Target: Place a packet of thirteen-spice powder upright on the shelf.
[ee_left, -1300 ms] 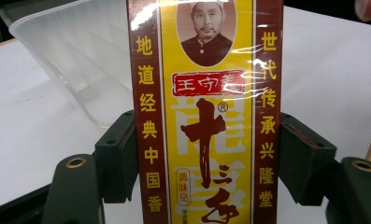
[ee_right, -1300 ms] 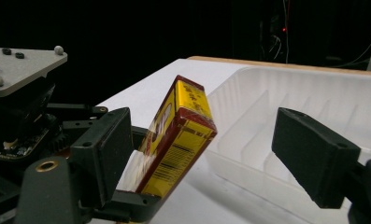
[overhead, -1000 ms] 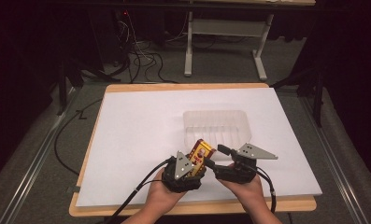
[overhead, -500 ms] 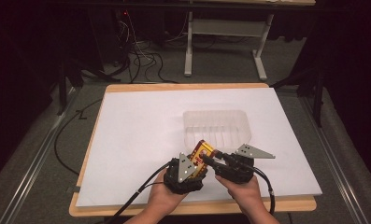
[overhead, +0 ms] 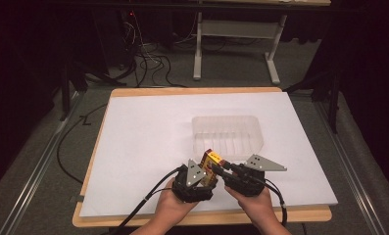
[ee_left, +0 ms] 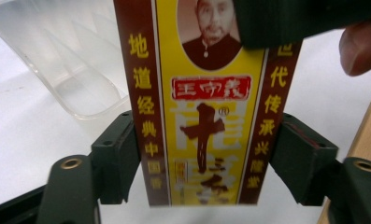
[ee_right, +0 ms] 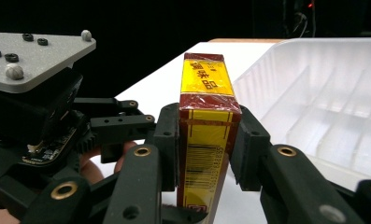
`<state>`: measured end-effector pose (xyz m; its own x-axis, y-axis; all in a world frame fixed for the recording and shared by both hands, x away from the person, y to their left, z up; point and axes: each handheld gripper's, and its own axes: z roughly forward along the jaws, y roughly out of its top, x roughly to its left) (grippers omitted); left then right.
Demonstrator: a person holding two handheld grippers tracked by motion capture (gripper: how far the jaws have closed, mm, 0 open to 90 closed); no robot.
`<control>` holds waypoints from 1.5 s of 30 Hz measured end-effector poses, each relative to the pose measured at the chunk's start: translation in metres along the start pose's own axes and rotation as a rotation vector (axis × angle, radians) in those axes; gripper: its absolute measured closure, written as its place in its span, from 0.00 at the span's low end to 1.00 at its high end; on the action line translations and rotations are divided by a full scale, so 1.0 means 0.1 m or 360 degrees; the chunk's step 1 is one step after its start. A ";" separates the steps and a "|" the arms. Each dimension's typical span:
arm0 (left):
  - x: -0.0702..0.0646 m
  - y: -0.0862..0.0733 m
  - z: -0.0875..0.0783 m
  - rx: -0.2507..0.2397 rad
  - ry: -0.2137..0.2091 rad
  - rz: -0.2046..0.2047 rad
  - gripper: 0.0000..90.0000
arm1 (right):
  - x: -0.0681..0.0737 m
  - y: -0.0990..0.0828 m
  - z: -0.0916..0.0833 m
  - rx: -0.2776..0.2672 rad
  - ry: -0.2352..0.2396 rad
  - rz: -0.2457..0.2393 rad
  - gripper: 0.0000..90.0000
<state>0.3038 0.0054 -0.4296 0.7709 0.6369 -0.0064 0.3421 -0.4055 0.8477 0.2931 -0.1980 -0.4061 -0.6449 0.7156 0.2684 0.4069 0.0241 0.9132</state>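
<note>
**Now both grippers on the box, tray beside it empty**

So, I've got the yellow and dark-red box (overhead: 211,164) up off the table, near the front edge, between my two hands. My left gripper (overhead: 200,172) has it w/ the pads on the box's two narrow red edges; in the left gripper view the box (ee_left: 204,102) stands lengthwise between the jaws, printed face to the camera, pads flat vs. both sides. Jaws stand fairly wide b/c the box is wide that way.

My right gripper (overhead: 220,169) has just been closing and its pads now press the box across its thin side. In the right gripper view the box (ee_right: 206,135) sits upright between the jaws, barcode side toward me, both pads touching. The left gripper (ee_right: 122,121) shows there too, w/ its grey plate at the top left.

Container: a clear plastic tray (overhead: 227,137) sits on the white table sheet (overhead: 148,132) just behind the box, ribbed bottom, nothing in it as far as I can see. The tray (ee_left: 57,60) is apart from the box, not touching.

Both hands rest at the table's near edge.
</note>
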 end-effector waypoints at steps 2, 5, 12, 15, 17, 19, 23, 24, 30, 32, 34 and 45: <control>0.01 0.00 0.00 -0.0010 -0.0004 -0.0005 0.29 | -0.02 0.01 -0.02 -0.0016 -0.0020 -0.0006 0.76; 0.02 0.00 -0.02 -0.0007 -0.0012 0.0002 0.27 | -0.06 0.02 -0.05 -0.0036 -0.0071 -0.0016 0.76; 0.11 -0.01 -0.12 -0.0042 -0.0002 -0.0030 0.27 | -0.14 0.01 -0.12 -0.0061 -0.0159 -0.0015 0.76; 0.20 -0.04 -0.19 -0.0052 0.0007 -0.0047 0.28 | -0.15 0.00 -0.15 -0.0063 -0.0188 -0.0026 0.76; 0.27 -0.06 -0.24 -0.0034 0.0038 -0.0031 0.28 | -0.15 0.01 -0.18 -0.0071 -0.0200 -0.0033 0.76; 0.39 -0.08 -0.30 -0.0011 0.0067 -0.0054 0.29 | -0.16 0.01 -0.19 -0.0076 -0.0220 -0.0040 0.76; 0.62 -0.14 -0.48 0.0004 0.0145 -0.0088 0.30 | -0.19 0.02 -0.23 -0.0091 -0.0244 -0.0039 0.76; 0.67 -0.18 -0.52 0.0017 0.0183 -0.0074 0.31 | -0.20 0.02 -0.24 -0.0094 -0.0249 -0.0037 0.76; 0.94 -0.48 -0.64 0.0090 0.0321 -0.0095 0.32 | -0.25 0.02 -0.27 -0.0086 -0.0305 -0.0058 0.76; 1.03 -0.55 -0.63 0.0146 0.0373 -0.0097 0.30 | -0.27 0.03 -0.28 -0.0090 -0.0322 -0.0054 0.76; 1.06 -0.56 -0.62 0.0133 0.0388 -0.0110 0.30 | -0.28 0.04 -0.28 -0.0097 -0.0335 -0.0047 0.76; 1.01 -0.50 -0.68 0.0020 0.0279 -0.0164 0.30 | -0.27 0.08 -0.34 -0.0113 -0.0385 -0.0044 0.76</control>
<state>0.3283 0.1343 -0.4363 0.6264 0.7795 0.0005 0.4221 -0.3398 0.8405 0.2920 -0.2411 -0.3957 -0.4778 0.8619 0.1698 0.3395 0.0029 0.9406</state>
